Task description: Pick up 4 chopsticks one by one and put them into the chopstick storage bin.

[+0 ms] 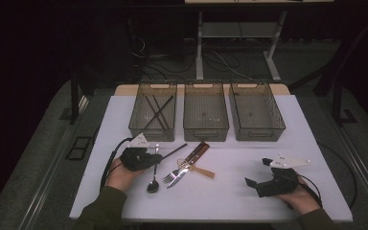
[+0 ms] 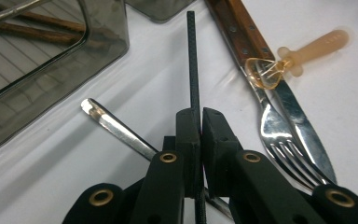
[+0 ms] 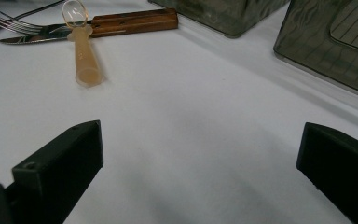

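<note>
My left gripper [image 1: 159,158] [image 2: 200,114] is shut on a thin black chopstick [image 1: 175,151] [image 2: 193,60], which points toward the bins. Under it lies a metal spoon [image 1: 152,186] [image 2: 116,128]. Just to the right sit a fork [image 1: 172,175] [image 2: 279,135], a wooden-handled knife [image 1: 191,160] [image 2: 303,126] and a small amber plastic spoon [image 1: 202,171] [image 2: 303,51] [image 3: 81,46]. My right gripper [image 1: 258,172] [image 3: 200,140] rests open on the white table at the front right, with nothing between its jaws.
Three smoky plastic bins stand in a row at the back: the left bin [image 1: 151,135] holds brown chopsticks [image 1: 158,112], the middle bin [image 1: 206,134] and the right bin [image 1: 258,134] look bare. The table edge [image 1: 211,218] runs close to my hands.
</note>
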Demonstrator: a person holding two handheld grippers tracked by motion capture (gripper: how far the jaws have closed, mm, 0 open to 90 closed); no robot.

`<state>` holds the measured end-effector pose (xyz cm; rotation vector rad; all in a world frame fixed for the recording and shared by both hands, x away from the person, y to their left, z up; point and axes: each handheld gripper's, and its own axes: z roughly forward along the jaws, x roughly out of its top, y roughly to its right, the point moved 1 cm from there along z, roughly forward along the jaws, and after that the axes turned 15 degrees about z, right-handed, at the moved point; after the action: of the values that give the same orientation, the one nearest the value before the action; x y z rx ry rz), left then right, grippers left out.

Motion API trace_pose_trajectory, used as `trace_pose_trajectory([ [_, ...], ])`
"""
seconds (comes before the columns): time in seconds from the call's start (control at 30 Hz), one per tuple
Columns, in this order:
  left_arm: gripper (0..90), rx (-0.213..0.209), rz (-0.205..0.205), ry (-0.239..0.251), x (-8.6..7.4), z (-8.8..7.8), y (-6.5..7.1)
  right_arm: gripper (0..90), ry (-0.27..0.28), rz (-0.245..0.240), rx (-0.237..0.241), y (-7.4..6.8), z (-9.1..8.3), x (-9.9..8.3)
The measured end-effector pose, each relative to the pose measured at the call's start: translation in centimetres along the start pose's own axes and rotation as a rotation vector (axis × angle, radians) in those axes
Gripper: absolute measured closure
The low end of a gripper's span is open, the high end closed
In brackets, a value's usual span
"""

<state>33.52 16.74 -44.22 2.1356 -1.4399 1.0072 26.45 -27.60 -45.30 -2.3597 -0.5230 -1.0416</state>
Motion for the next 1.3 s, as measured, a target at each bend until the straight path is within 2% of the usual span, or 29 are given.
trace_pose_trajectory([
  [0.23,85.9,-0.016,-0.013,0.01,0.3,-0.9,0.2,0.1,0.001,0.0,-0.001,0.0,0.0,0.0],
  [0.33,85.9,-0.036,-0.012,0.015,0.4,-1.2,0.1,0.1,0.001,0.0,0.0,0.0,0.0,0.0],
  [0.43,85.9,-0.036,-0.005,0.016,0.7,-1.4,0.1,0.1,0.0,0.002,-0.002,0.0,0.0,0.0],
  [0.57,85.9,-0.015,-0.004,0.03,1.2,-2.1,0.0,0.1,0.001,0.002,0.001,0.0,0.0,0.0],
  [0.83,85.9,0.02,-0.043,0.056,1.9,-3.2,-0.2,0.1,-0.001,0.002,0.0,0.0,0.1,0.0],
  [0.97,85.8,0.037,-0.044,0.06,2.2,-3.7,-0.4,0.1,-0.001,-0.004,0.0,-0.1,0.1,0.0],
  [1.3,85.8,0.073,-0.068,0.076,3.0,-4.3,-1.6,0.1,-0.001,-0.006,0.0,-0.1,0.1,0.0],
])
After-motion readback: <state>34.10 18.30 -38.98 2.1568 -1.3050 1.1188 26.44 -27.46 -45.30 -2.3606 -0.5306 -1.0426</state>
